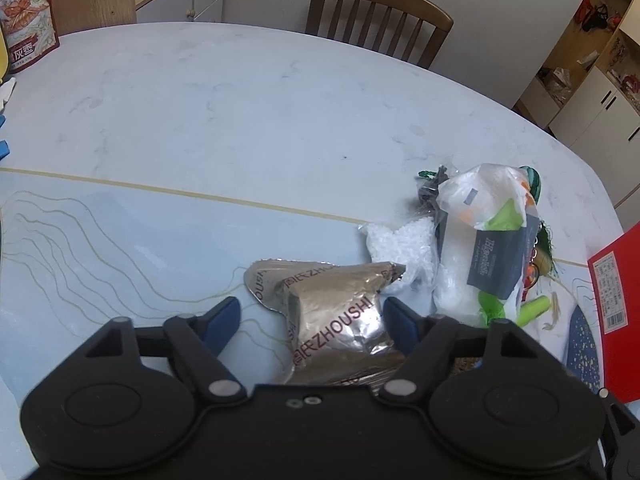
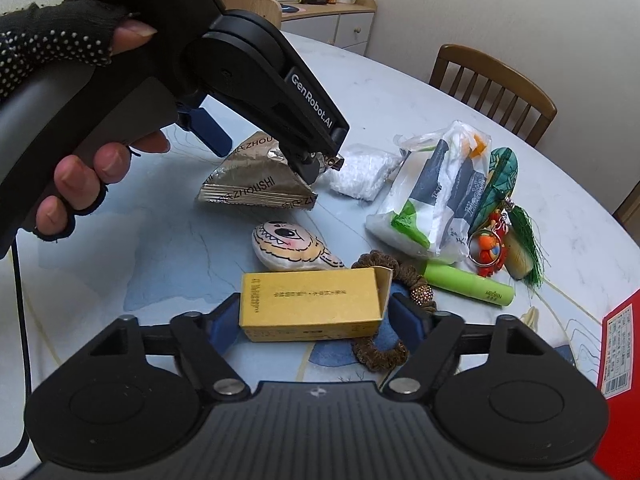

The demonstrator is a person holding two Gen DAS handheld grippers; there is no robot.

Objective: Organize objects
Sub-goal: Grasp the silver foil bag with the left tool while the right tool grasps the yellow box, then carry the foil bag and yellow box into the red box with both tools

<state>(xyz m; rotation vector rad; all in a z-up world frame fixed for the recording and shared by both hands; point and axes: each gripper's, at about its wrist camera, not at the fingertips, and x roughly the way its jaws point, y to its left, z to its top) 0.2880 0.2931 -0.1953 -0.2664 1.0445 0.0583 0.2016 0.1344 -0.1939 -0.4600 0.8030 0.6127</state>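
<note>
A silver foil pouch [image 1: 340, 312] marked ZHOUSHI lies on the table between the fingers of my left gripper [image 1: 312, 320]. That gripper is open: its right finger touches the pouch and its left finger stands apart. In the right wrist view a gloved hand holds the left gripper [image 2: 260, 148] over the foil pouch [image 2: 256, 188]. My right gripper [image 2: 316, 320] is shut on a yellow box [image 2: 312, 308] held lengthwise, both pads against its ends. The box hangs above a brown scrunchie [image 2: 384, 352].
A pale marble table [image 1: 240, 100] carries a plush face toy [image 2: 288, 246], a white crystal bag [image 2: 364, 176], a plastic tissue bag [image 2: 436, 200], a green tube [image 2: 468, 284], keychains [image 2: 490, 248] and a red box [image 2: 620, 356] at the right edge. A wooden chair [image 1: 380, 16] stands behind.
</note>
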